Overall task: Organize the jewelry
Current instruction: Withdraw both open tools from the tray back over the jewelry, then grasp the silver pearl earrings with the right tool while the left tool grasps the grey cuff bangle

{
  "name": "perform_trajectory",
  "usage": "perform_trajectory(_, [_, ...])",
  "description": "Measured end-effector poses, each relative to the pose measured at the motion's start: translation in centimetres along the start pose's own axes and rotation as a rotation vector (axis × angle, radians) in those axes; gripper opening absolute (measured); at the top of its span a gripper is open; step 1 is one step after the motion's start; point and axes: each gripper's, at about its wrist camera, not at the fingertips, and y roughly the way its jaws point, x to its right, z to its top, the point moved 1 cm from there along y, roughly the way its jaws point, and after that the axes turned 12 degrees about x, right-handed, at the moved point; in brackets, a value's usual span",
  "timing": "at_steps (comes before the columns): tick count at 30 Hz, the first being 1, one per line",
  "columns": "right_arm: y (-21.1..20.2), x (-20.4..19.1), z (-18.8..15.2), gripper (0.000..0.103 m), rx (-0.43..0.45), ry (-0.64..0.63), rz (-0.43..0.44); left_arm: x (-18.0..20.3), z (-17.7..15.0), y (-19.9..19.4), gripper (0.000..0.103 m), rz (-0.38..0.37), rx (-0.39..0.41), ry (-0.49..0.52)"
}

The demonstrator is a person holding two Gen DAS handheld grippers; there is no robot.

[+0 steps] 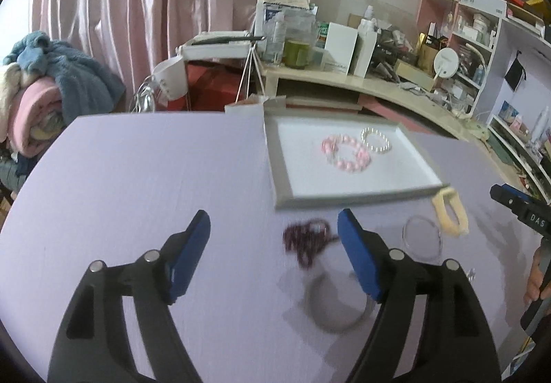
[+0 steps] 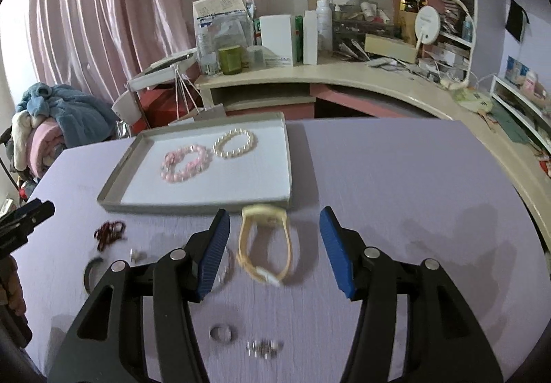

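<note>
Our left gripper [image 1: 273, 250] stands wide and empty over the dark red beads [image 1: 308, 240] on the table's left. Beyond, the tray [image 2: 113, 188] already holds pink and pearl bracelets. Our right gripper [image 2: 273, 245], half-open and empty, frames the yellow watch [image 2: 265, 245] for pickup.

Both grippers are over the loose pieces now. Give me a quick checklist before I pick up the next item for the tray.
1. Left gripper empty and open: ok, nothing between the pads.
2. Right gripper empty and open: ok.
3. Dark red bead bracelet lined up between the left fingers: ok, lying on the table ahead of them.
4. Yellow watch lined up between the right fingers: ok, untouched.
5. Free room in the tray: ok, pink bracelet and pearl bracelet sit at the far end.
6. Clear bangle out of the right pad's way: cannot tell.
</note>
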Motion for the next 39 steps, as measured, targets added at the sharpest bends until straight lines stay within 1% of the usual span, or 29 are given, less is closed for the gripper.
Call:
perform_trajectory(2, [-0.5,0.0,-1.1,0.057,-0.012,0.004,-0.006,-0.1,-1.0,-0.6,0.077,0.003,-0.008,-0.009])
perform_trajectory(7, [-1.6,0.2,-4.0,0.057,-0.047,0.015,-0.02,0.2,-2.8,-1.9,0.082,0.0,-0.013,-0.021])
perform_trajectory(10, [-2.0,0.3,-5.6,0.056,-0.074,0.016,-0.023,0.8,-3.6,-2.2,0.083,-0.01,-0.026,-0.007])
perform_trajectory(12, [-2.0,0.4,-6.5,0.056,-0.09,0.015,-0.026,1.2,-4.1,-2.3,0.085,-0.018,-0.034,0.003])
perform_trajectory(18, [-1.6,0.0,-8.0,0.056,-0.131,0.011,-0.019,2.4,-4.6,-2.2,0.09,-0.039,-0.045,0.037])
perform_trajectory(24, [-0.8,-0.8,-9.1,0.056,-0.164,-0.034,-0.012,3.1,-5.3,-2.0,0.09,-0.054,-0.067,0.05])
perform_trajectory(27, [-0.7,-1.1,-9.3,0.056,-0.163,-0.057,-0.016,3.2,-5.4,-1.8,0.09,-0.055,-0.077,0.054])
perform_trajectory(29, [-0.6,-1.2,-9.2,0.053,-0.163,-0.058,-0.015,3.3,-5.5,-1.6,0.091,-0.057,-0.083,0.054])
perform_trajectory(31, [-0.5,-1.2,-9.1,0.049,-0.163,-0.062,-0.018,3.4,-5.6,-1.4,0.091,-0.058,-0.09,0.055])
perform_trajectory(33, [-0.5,-1.4,-9.1,0.048,-0.164,-0.068,-0.02,3.4,-5.8,-1.4,0.091,-0.058,-0.094,0.055])
perform_trajectory(35, [-0.4,-1.5,-9.1,0.042,-0.165,-0.077,-0.022,3.4,-5.8,-1.2,0.091,-0.059,-0.1,0.054])
perform_trajectory(36, [-0.5,-1.7,-9.1,0.033,-0.164,-0.082,-0.018,3.5,-5.9,-1.1,0.091,-0.059,-0.104,0.054])
perform_trajectory(37, [-0.5,-1.8,-9.1,0.018,-0.163,-0.086,-0.006,3.5,-5.9,-1.0,0.091,-0.059,-0.107,0.054])
perform_trajectory(38, [-0.4,-1.9,-9.1,0.017,-0.164,-0.091,-0.002,3.5,-6.0,-0.9,0.091,-0.06,-0.11,0.054])
perform_trajectory(39, [-0.4,-2.0,-9.1,0.013,-0.166,-0.094,0.004,3.5,-6.0,-0.8,0.091,-0.06,-0.114,0.055])
